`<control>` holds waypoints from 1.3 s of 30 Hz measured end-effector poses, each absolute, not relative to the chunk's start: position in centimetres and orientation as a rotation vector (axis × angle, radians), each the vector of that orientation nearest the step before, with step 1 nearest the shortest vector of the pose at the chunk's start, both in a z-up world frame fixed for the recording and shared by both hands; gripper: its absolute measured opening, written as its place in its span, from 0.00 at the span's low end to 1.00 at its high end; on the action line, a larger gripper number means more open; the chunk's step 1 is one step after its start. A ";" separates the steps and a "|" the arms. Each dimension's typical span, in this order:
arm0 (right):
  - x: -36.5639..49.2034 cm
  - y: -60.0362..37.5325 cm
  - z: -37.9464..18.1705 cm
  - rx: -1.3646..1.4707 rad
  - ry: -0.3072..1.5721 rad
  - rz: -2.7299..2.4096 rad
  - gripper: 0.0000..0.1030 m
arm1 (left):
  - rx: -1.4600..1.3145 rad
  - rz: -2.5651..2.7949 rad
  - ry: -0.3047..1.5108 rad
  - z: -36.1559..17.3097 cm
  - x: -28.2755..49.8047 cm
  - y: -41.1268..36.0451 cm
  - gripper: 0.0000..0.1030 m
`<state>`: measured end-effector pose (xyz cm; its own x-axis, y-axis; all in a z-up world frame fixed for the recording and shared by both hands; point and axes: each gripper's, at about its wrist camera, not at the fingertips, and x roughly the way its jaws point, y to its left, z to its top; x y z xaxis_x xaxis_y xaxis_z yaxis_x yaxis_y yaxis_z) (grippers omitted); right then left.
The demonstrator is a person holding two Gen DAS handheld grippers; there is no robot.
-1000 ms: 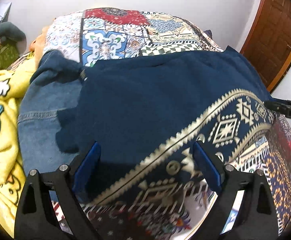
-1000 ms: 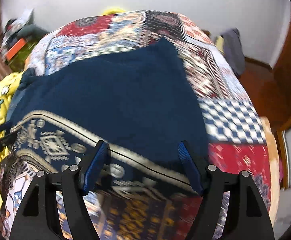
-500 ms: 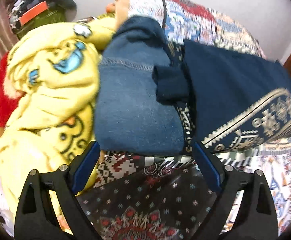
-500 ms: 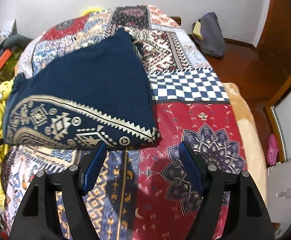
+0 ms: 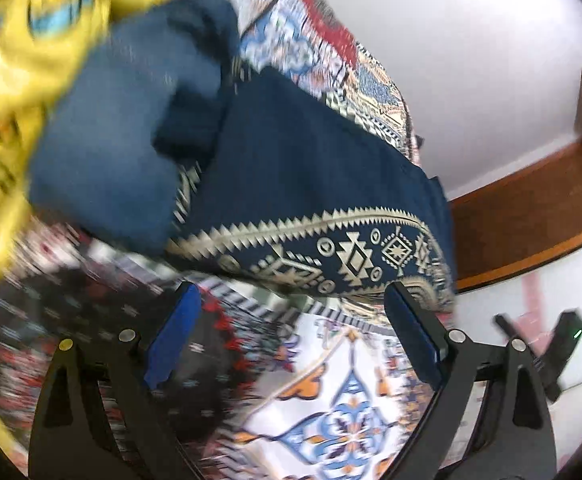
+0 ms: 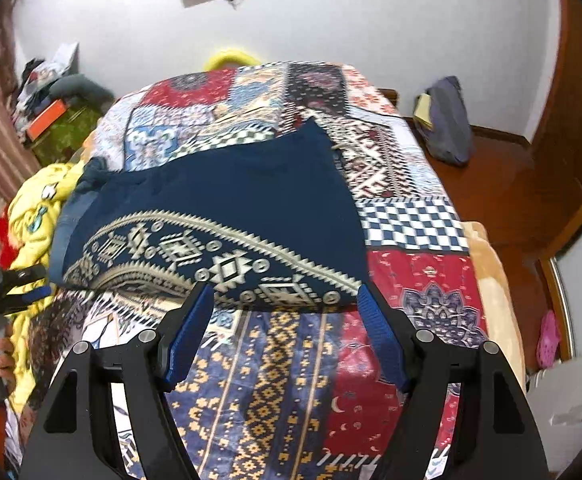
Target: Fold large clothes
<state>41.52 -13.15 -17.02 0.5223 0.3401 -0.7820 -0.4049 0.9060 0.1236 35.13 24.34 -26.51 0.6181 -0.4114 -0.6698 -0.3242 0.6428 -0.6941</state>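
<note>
A navy garment (image 6: 231, 200) with a cream geometric border lies folded flat on the patchwork bedspread (image 6: 423, 280). My right gripper (image 6: 285, 296) hangs open just short of its near edge, with only bedspread between the fingers. In the blurred, tilted left wrist view the same navy garment (image 5: 315, 168) lies beyond my left gripper (image 5: 291, 300), which is open and holds nothing. The left gripper (image 6: 19, 284) also shows at the left edge of the right wrist view, held by a hand (image 6: 3, 356).
A denim garment (image 5: 103, 160) lies beside the navy one, partly under it. A yellow cartoon blanket (image 6: 35, 208) is heaped at the bed's left side. A bag (image 6: 447, 120) and a pink shoe (image 6: 547, 340) are on the wooden floor to the right.
The right gripper has drawn back and up off the navy garment, which now lies beyond its fingertips. The left view has swung off the garment toward the denim and yellow blanket and rolled. Both jaws stayed open.
</note>
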 end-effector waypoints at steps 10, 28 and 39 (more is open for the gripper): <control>42.6 -11.7 -19.3 -0.044 0.966 0.467 0.69 | -1.077 -0.114 0.865 -29.0 36.4 25.6 0.53; 44.4 -7.6 -21.2 -0.068 1.006 0.530 0.69 | -0.983 0.093 0.735 -29.8 43.0 27.4 0.47; 46.2 -1.8 -20.1 -0.094 0.987 0.599 0.69 | -0.893 0.117 0.634 -24.2 44.1 28.7 0.10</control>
